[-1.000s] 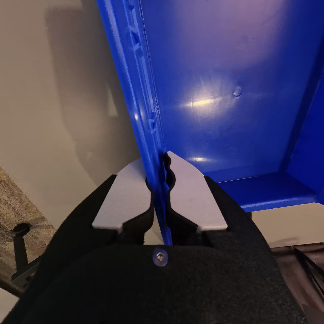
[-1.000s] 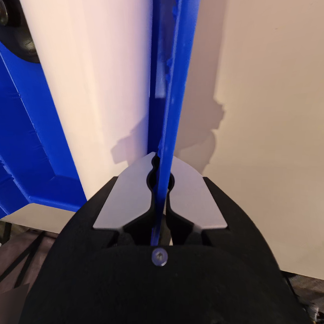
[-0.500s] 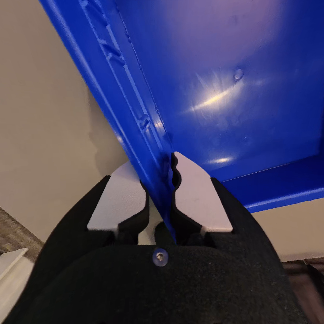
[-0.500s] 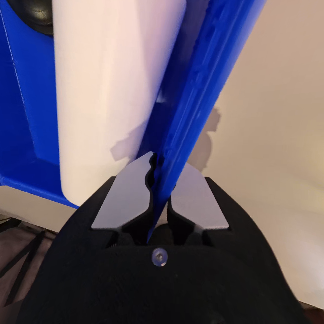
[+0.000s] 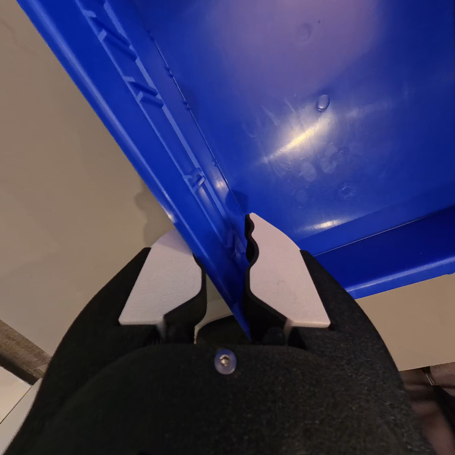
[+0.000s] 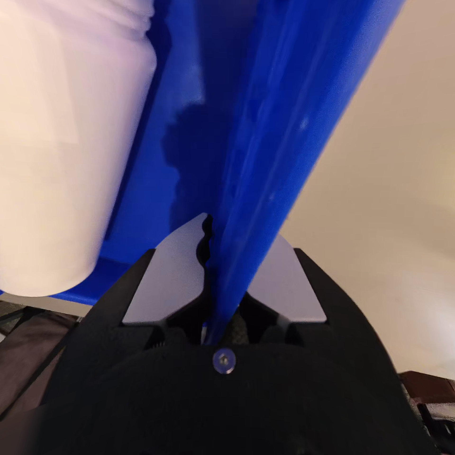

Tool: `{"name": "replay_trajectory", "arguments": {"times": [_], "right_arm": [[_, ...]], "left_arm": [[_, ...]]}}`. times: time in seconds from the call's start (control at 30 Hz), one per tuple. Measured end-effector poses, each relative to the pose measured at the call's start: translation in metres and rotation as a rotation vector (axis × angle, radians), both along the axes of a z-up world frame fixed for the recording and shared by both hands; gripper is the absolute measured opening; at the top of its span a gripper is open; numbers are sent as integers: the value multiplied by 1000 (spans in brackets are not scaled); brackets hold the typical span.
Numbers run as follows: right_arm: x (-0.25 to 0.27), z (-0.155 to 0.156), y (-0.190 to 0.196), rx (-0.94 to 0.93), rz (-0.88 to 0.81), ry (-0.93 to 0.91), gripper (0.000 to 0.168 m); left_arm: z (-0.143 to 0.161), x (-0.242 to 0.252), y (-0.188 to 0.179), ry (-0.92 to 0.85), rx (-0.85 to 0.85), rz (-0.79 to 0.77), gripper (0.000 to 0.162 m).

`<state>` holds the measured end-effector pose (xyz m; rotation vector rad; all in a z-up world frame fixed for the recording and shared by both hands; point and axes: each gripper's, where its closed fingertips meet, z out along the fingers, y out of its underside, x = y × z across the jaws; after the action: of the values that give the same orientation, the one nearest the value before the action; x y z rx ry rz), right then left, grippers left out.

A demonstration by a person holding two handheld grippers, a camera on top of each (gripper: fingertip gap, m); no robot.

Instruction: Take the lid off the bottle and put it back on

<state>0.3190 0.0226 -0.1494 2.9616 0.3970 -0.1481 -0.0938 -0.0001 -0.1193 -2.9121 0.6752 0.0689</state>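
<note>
A blue plastic bin fills both views: its floor (image 5: 295, 98) in the left wrist view, its side wall (image 6: 283, 98) in the right wrist view. A white bottle (image 6: 61, 147) lies inside it at the left of the right wrist view, blurred, and no lid is in view. My left gripper (image 5: 211, 229) straddles the bin's left wall. Its jaws are apart: the right finger (image 5: 270, 270) lies against the wall and the left finger (image 5: 167, 275) stands off it. My right gripper (image 6: 243, 229) straddles the right wall with its jaws apart, and that wall partly hides the right finger (image 6: 283, 283).
The bin rests on a beige tabletop (image 5: 61, 172), which also shows to the right of the bin in the right wrist view (image 6: 381, 172). The table's near edge and dark floor lie below both grippers.
Both grippers were shut on the bin's walls a second ago and have opened. The bin walls now lean across the views and the bottle has shifted left in the right wrist view.
</note>
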Motion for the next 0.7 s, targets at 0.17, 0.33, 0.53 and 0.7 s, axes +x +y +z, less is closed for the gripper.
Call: {"name": "replay_trajectory", "arguments": {"times": [0.17,0.33,0.53,0.7], "right_arm": [[8,0,-1,-28,-26,-16,24],[8,1,-4,-73,-11,59,8],[12,1,-9,-70,22,98,7],[34,4,-22,-83,13,85,6]], "left_arm": [[0,10,0,-26,13,-20,31],[1,22,-7,-118,-31,-89,40],[30,24,-16,-282,-26,-147,38],[93,4,-23,-417,156,-156,40]]}}
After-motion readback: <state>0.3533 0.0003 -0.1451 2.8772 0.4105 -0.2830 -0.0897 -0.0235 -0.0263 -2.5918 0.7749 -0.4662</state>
